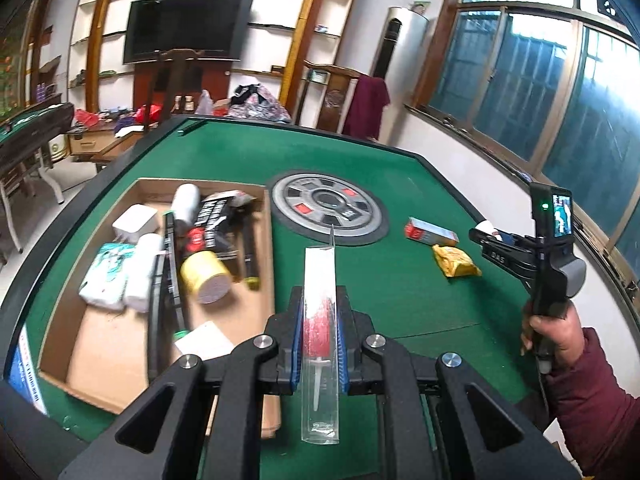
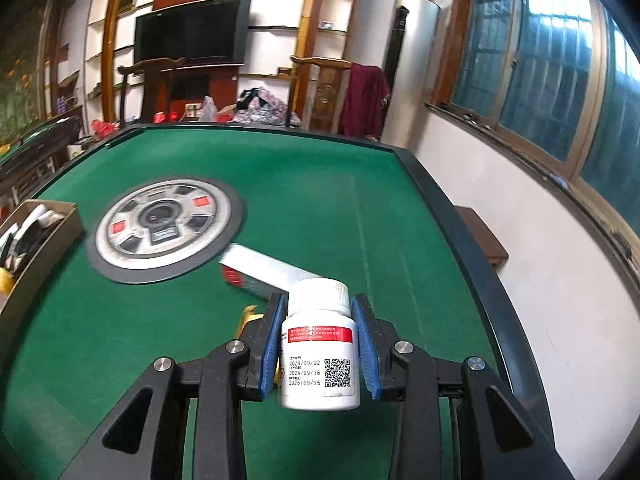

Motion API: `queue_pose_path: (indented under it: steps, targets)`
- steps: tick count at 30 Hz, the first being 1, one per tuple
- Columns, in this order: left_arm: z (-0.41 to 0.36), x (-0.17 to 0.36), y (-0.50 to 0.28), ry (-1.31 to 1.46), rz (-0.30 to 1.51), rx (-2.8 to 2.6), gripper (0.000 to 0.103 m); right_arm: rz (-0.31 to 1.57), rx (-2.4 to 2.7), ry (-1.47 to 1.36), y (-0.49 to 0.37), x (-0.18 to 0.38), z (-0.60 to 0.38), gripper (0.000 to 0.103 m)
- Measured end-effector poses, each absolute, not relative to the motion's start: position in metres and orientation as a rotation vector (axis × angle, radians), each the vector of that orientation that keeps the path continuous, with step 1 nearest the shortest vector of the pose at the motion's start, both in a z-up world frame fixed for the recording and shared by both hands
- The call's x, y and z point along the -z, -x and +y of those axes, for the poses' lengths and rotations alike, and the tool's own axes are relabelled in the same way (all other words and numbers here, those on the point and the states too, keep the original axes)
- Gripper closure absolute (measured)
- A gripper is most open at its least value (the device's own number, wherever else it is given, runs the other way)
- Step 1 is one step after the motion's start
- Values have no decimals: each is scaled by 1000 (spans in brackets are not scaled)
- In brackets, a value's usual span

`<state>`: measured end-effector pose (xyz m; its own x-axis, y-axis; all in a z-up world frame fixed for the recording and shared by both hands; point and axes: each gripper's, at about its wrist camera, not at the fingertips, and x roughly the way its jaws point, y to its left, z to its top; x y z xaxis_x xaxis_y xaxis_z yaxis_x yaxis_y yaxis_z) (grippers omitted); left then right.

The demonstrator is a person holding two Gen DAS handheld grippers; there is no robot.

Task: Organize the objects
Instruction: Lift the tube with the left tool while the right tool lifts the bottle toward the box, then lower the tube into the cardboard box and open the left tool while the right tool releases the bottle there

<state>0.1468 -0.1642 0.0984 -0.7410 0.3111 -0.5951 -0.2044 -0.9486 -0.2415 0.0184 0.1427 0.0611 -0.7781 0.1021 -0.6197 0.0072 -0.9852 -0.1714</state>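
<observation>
We grip a clear tube [image 1: 319, 320] in the left gripper [image 1: 319, 344], a bottle [image 2: 320, 344] in the right gripper [image 2: 320, 344]; lower both gently into the box [image 1: 256, 240] by the table's [image 1: 400, 280] left edge, probably its bare near corner.

Each camera sits just behind its gripper's two fingers and looks forward and down across the green table [image 1: 400, 280], toward the television wall. The left wrist view hangs close over the cardboard box [image 1: 256, 208] on its left. The right wrist view sits further right, nearer the windows. Both share the round centre disc [image 2: 164, 228], the red-and-white carton [image 2: 256, 272] and the box's corner.
</observation>
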Motion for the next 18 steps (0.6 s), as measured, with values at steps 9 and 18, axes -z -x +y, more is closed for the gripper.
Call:
queue_pose_path:
  steps: [9, 18]
  targets:
    - [-201, -89, -155, 970, -321, -2722, 90, -339, -2983, 1036, -34, -70, 93, 66]
    - [-232, -82, -166, 973, -391, -2758, 90, -356, -3039, 1064, -44, -75, 63, 66]
